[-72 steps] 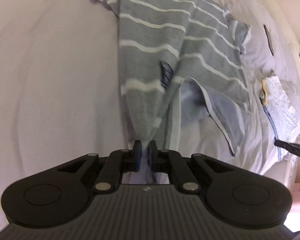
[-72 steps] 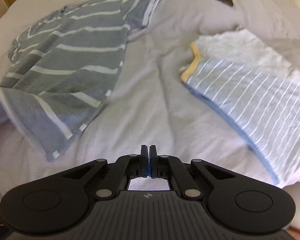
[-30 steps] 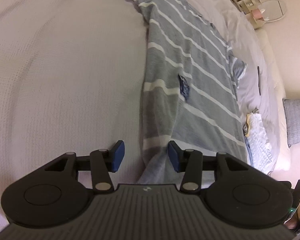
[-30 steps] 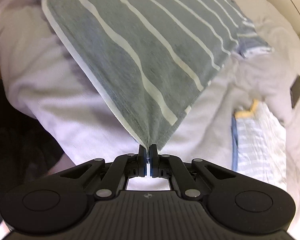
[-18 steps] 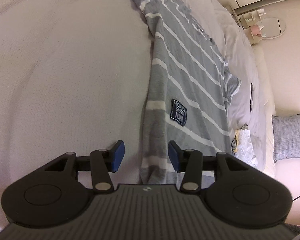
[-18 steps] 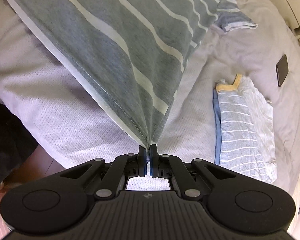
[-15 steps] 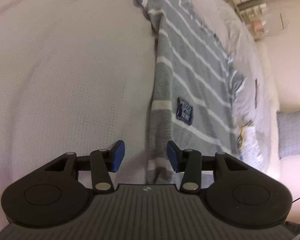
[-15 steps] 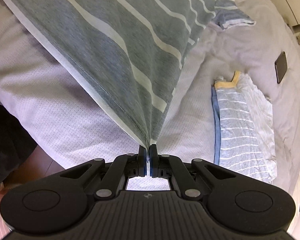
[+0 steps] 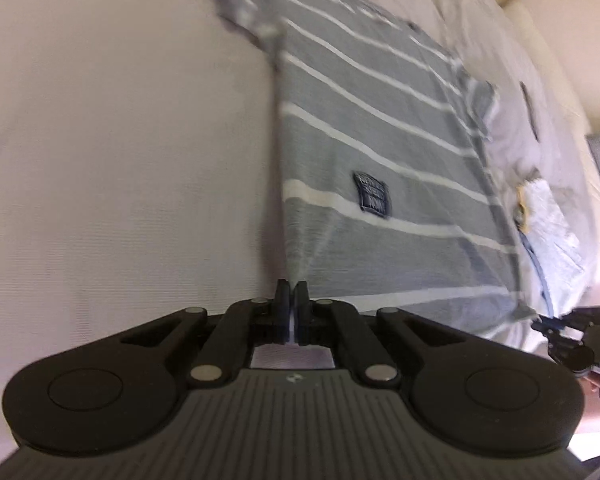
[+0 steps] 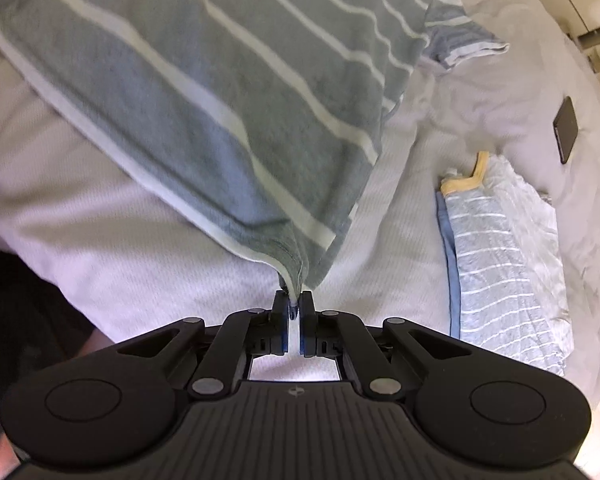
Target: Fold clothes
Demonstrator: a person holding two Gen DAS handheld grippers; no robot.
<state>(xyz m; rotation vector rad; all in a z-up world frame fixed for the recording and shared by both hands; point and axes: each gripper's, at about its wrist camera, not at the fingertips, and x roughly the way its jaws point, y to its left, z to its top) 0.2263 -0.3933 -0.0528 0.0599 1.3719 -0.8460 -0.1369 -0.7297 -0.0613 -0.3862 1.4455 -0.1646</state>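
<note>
- Left gripper [image 9: 291, 292]: jaws clenched on the near hem corner of the grey striped T-shirt [image 9: 364, 128]; fabric drawn to a taut point at the pads.
- Right gripper [image 10: 294, 304]: jaws nearly together, pinching the opposite hem corner of the same shirt [image 10: 204, 92]; a thin sliver of gap shows behind the pinched cloth.
- Shirt: grey w/ white stripes, dark patch [image 9: 372, 196] facing up. Far part lies on the bed [image 9: 100, 152]; near hem lifted off the cover btwn the two grippers, edge sagging in a wavy line in the right wrist view.
- Short sleeve [image 10: 460, 40] spread on the cover at the shirt's far right side.
- Folded striped garment [image 10: 504, 264], pale blue w/ yellow neck trim, lies on the bed to the right of the shirt, apart from it.
- Dark phone [image 10: 566, 128] flat on the cover, beyond the folded garment.
- Left wrist view is motion-blurred; the right gripper [image 9: 556, 326] shows at its right edge, prob. at the hem's other corner, contact not clear there.
- Bed cover: white, textured, wrinkled near the sleeve.
</note>
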